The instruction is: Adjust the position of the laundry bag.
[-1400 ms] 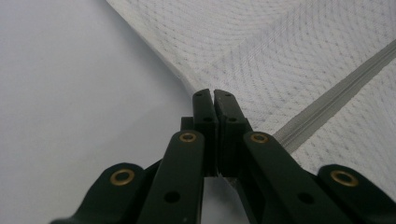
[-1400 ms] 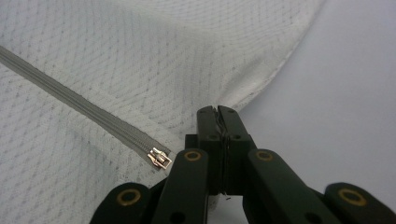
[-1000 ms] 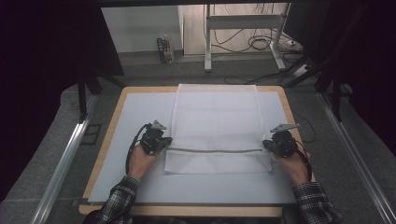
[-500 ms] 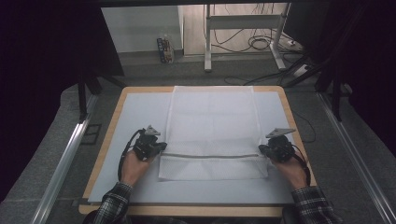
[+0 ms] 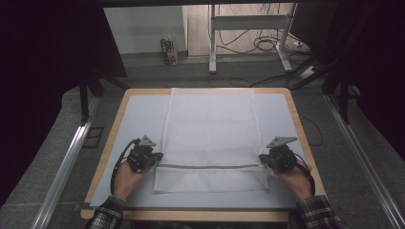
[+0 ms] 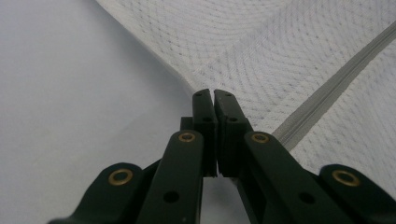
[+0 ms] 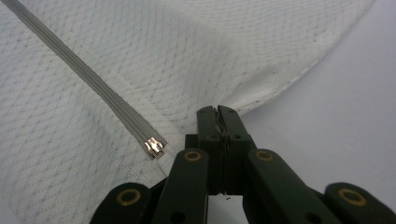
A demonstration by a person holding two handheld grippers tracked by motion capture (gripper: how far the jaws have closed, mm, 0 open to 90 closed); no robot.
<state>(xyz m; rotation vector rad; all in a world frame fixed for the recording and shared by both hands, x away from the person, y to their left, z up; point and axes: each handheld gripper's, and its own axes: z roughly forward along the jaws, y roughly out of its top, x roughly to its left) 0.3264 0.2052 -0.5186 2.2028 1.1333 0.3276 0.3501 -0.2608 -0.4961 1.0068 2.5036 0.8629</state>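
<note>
A white mesh bag (image 5: 210, 129) lies flat along the middle of the pale mat (image 5: 138, 114). A grey zipper (image 5: 207, 166) runs across it near the front end. My left gripper (image 5: 155, 156) is shut on the bag's left edge at the zipper's end. In the left gripper view its jaws (image 6: 214, 95) pinch the mesh bag (image 6: 261, 42) just beside the zipper (image 6: 336, 79). My right gripper (image 5: 263, 160) is shut on the bag's right edge. In the right gripper view the jaws (image 7: 217, 111) clamp the mesh, with the metal zipper pull (image 7: 154, 146) just to their left.
The mat covers a wood-rimmed table (image 5: 107, 157). Bare mat lies on both sides of the bag and in a narrow strip in front of it. A metal rail (image 5: 67, 162) runs along the floor at the left, and cables (image 5: 267, 45) lie behind the table.
Both grippers have moved toward the person, and the left one also outward. The bag's front end with the zipper came along and now reaches closer to the table's near edge.
</note>
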